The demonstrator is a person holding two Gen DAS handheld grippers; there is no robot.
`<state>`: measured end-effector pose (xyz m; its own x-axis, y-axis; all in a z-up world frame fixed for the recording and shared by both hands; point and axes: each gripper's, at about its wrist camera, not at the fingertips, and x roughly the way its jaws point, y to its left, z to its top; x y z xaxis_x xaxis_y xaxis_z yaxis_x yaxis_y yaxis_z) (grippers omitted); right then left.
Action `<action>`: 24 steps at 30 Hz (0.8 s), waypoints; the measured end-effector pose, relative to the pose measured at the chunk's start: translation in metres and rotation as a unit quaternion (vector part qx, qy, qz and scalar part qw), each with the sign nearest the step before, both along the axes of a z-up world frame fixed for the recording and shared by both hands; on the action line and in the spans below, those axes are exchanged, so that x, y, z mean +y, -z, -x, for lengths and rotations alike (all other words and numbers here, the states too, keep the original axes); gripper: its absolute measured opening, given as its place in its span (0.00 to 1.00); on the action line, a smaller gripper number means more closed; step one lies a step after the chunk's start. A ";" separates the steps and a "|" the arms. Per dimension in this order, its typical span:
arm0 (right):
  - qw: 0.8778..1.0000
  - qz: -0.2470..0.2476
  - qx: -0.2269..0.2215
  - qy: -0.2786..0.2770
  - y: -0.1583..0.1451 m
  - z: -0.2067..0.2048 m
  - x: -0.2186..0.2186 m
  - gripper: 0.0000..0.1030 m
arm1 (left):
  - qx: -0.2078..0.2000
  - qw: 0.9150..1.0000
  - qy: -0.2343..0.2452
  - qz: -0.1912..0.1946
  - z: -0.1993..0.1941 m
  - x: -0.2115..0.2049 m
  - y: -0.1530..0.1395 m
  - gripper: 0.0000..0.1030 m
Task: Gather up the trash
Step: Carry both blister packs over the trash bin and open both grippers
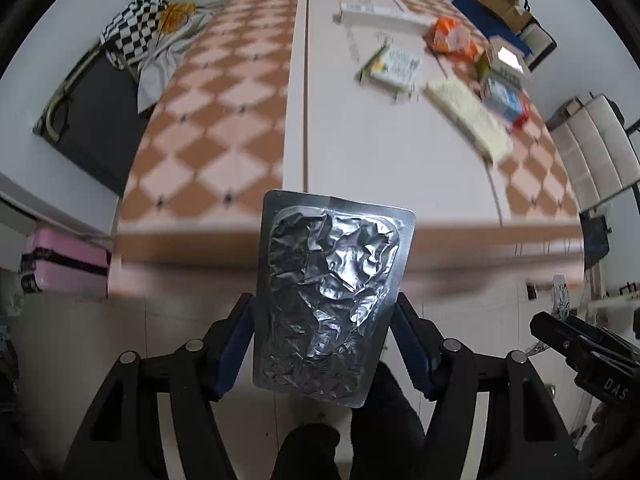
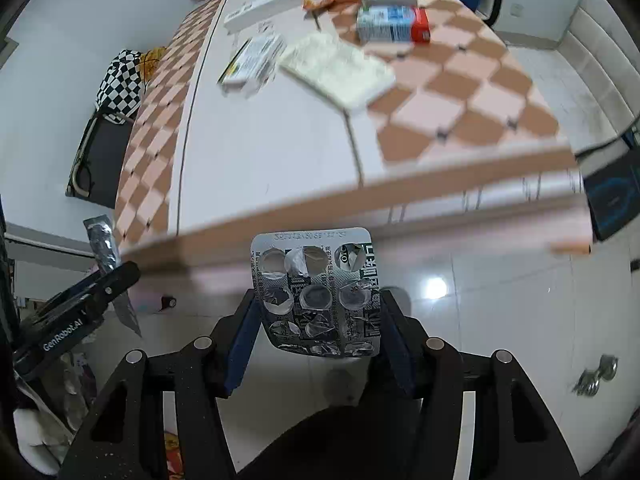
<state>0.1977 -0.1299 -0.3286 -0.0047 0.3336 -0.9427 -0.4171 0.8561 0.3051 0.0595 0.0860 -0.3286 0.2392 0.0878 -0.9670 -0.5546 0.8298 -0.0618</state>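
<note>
Right, left gripper [image 1: 325, 340]: I've got it clamped on a crumpled foil pack [image 1: 330, 296], blue pads pressing its two long edges, sheet standing up ahead of the camera.
Right gripper [image 2: 318, 322]: closed on an emptied pill blister [image 2: 316, 294], pinched across its width, popped pockets facing me.
Where the trash sits: both pieces are off the table [image 1: 352, 148] and held out past its near edge, above the pale tiled floor [image 2: 500, 300].
Handling, foil pack: I'd call it feather-light and thin; it will buckle if squeezed harder, so the flat sealed border is the place to hold, not the wrinkled middle.
Handling, blister: light too, a bit springy and slick, with torn foil that could snag; edge grip looks safest.
Still on the table: an orange wrapper [image 1: 450, 36], a white-green carton [image 1: 394, 64], a blue-and-white box [image 2: 390, 24], a pale flat packet [image 2: 340, 70].
Bin: none in sight from either wrist.
Risk: either sheet could slip out if I swing fast.
</note>
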 end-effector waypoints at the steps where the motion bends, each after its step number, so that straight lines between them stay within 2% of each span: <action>1: 1.000 0.003 -0.001 0.003 0.001 0.020 -0.005 0.58 | 0.004 1.000 0.001 0.007 0.011 -0.004 0.007 0.63; 5: 1.000 0.020 0.018 0.007 0.025 0.076 -0.021 0.58 | 0.032 0.999 0.003 0.033 0.040 -0.020 0.050 0.63; 8: 0.998 0.036 0.043 0.008 0.068 0.101 -0.025 0.58 | 0.053 0.997 -0.002 0.052 0.051 -0.027 0.098 0.63; 12: 0.996 0.057 0.063 0.006 0.136 0.120 -0.024 0.58 | 0.080 0.994 -0.013 0.077 0.052 -0.029 0.174 0.63; 17: 0.994 0.075 0.084 0.007 0.241 0.126 -0.020 0.58 | 0.107 0.988 -0.008 0.107 0.042 -0.029 0.279 0.63; 20: 0.992 0.077 0.096 0.007 0.297 0.125 -0.015 0.58 | 0.117 0.984 -0.005 0.136 0.036 -0.025 0.327 0.63; 24: 0.992 0.071 0.108 0.000 0.352 0.122 -0.006 0.58 | 0.108 0.978 -0.020 0.178 0.032 -0.013 0.362 0.64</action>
<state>0.0758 -0.1363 -0.6808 -0.2114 0.1970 -0.9573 -0.3552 0.8970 0.2630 0.0273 0.0728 -0.6911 0.0295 -0.2583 -0.9656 -0.6180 0.7546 -0.2207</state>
